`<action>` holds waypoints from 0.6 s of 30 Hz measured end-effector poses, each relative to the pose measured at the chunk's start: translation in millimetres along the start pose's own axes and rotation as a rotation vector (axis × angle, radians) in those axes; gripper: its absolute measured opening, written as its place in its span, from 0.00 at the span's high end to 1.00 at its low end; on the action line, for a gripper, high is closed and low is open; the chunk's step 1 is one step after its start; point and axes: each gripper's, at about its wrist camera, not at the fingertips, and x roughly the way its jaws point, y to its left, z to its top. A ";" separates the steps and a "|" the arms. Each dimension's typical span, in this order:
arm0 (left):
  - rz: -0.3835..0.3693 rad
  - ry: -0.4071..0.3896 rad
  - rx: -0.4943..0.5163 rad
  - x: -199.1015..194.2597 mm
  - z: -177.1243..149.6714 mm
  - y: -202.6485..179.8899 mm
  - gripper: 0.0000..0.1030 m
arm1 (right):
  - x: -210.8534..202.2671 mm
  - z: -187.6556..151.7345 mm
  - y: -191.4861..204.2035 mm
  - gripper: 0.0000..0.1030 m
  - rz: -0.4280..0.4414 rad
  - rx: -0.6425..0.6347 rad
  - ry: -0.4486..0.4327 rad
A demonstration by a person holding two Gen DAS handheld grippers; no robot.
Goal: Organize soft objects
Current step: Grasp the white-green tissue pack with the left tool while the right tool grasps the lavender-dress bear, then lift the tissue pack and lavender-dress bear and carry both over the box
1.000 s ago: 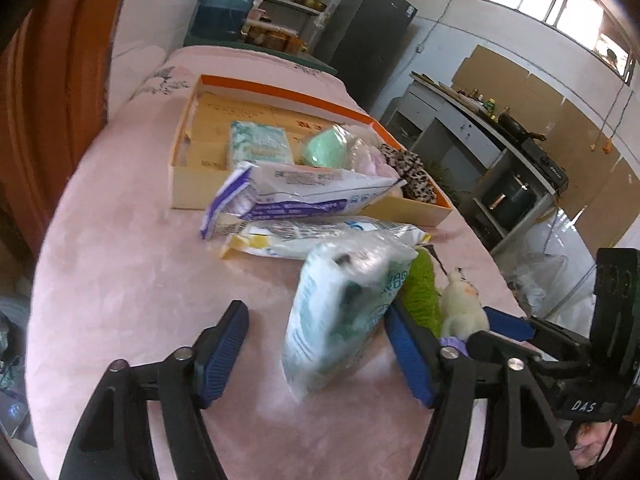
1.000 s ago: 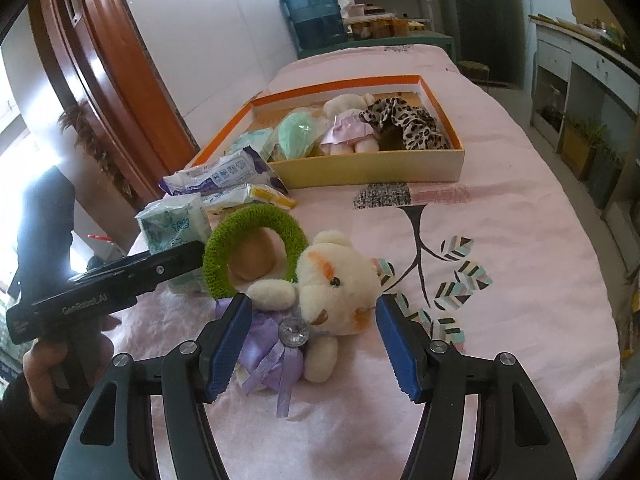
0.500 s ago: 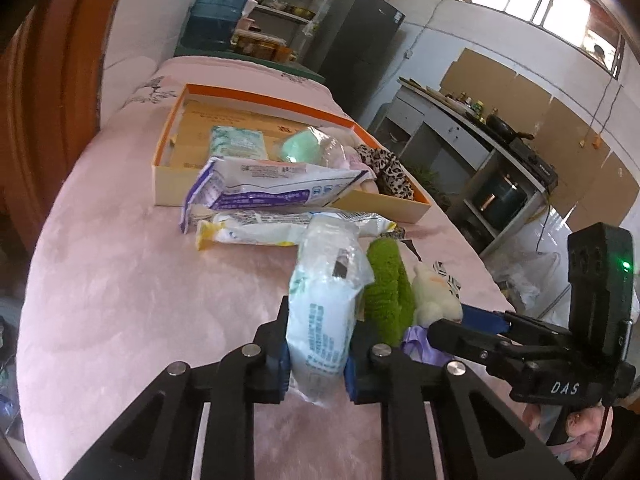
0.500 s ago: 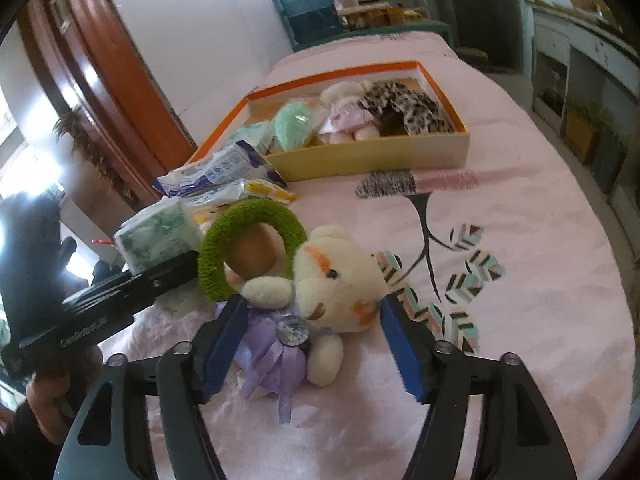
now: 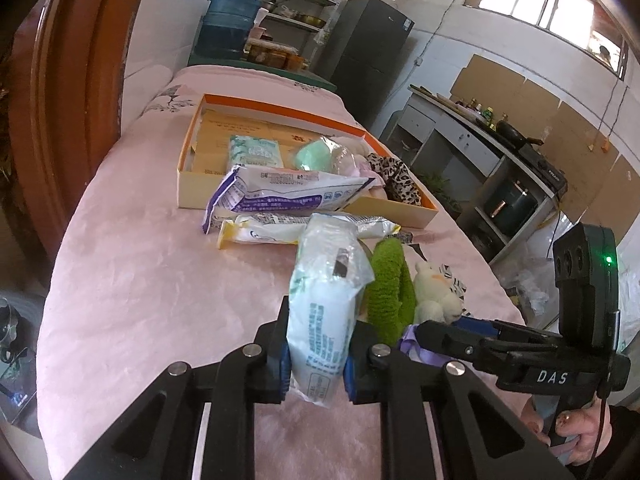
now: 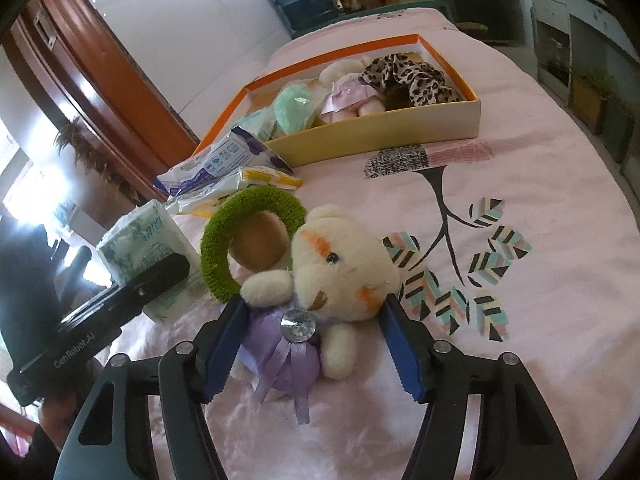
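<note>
Left wrist: tissue pack (image 5: 324,320) between claw (image 5: 316,364) pads.

Pink cloth table (image 6: 540,184): orange box (image 6: 400,132), packets (image 5: 280,194), plush toy (image 6: 340,272).

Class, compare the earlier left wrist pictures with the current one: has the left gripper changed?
Yes. The left gripper, wide open earlier, is now shut on the tissue pack, on the pink tablecloth.

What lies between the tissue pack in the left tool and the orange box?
Two flat plastic packets lie crosswise on the pink cloth between them: a yellow-ended packet nearer the tissue pack, and a purple-and-white packet resting against the front wall of the orange box. The pack would have to pass over them.
</note>
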 end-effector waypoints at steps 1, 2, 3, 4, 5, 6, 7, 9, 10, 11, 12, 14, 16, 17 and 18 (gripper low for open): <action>0.000 -0.001 -0.001 -0.1 0.5 0.0 0.81 | 0.3 -0.3 0.4 0.35 -0.002 -0.006 0.001; 0.000 -0.003 -0.001 -0.6 0.3 -0.5 0.81 | 1.6 0.2 1.4 0.35 -0.004 -0.012 0.005; -0.002 -0.005 0.000 -0.9 0.2 -1.1 0.81 | 3.6 0.8 2.4 0.35 -0.006 -0.020 0.012; -0.002 -0.005 0.003 -1.0 0.1 -2.0 0.81 | 6.3 1.9 3.4 0.33 -0.009 -0.026 0.024; -0.002 -0.006 0.004 -1.1 -0.3 -2.8 0.81 | 8.3 3.3 4.3 0.31 -0.011 -0.026 0.029; -0.003 -0.005 0.005 -1.2 -1.1 -3.5 0.81 | 9.7 4.3 5.1 0.29 -0.016 -0.021 0.031; -0.004 -0.005 0.006 -1.7 -1.5 -4.2 0.81 | 11.4 5.4 7.2 0.26 -0.027 -0.018 0.034; -0.002 -0.006 0.005 -2.3 -2.1 -4.4 0.81 | 14.7 5.9 14.6 0.23 -0.051 -0.039 0.040; -0.001 -0.007 0.004 -2.6 -2.4 -4.2 0.81 | 16.0 5.1 18.4 0.23 -0.071 -0.064 0.043; 0.000 -0.007 0.002 -2.8 -2.3 -3.8 0.81 | 17.5 3.6 23.5 0.23 -0.097 -0.102 0.046; 0.002 -0.008 0.000 -3.4 -2.3 -3.2 0.81 | 17.6 1.7 26.7 0.28 -0.123 -0.126 0.043; 0.006 -0.011 -0.003 -4.9 -2.2 -1.3 0.81 | 13.9 0.2 23.6 0.33 -0.111 -0.109 0.035; 0.011 -0.015 -0.007 -6.7 -1.9 1.0 0.81 | 8.0 0.4 15.6 0.37 -0.071 -0.065 0.027; 0.012 -0.016 -0.009 -7.9 -2.5 2.0 0.81 | 3.7 -0.1 11.3 0.37 -0.054 -0.046 0.021; 0.013 -0.018 -0.012 -8.4 -2.2 3.1 0.81 | -0.8 -0.3 6.8 0.38 -0.046 -0.030 0.015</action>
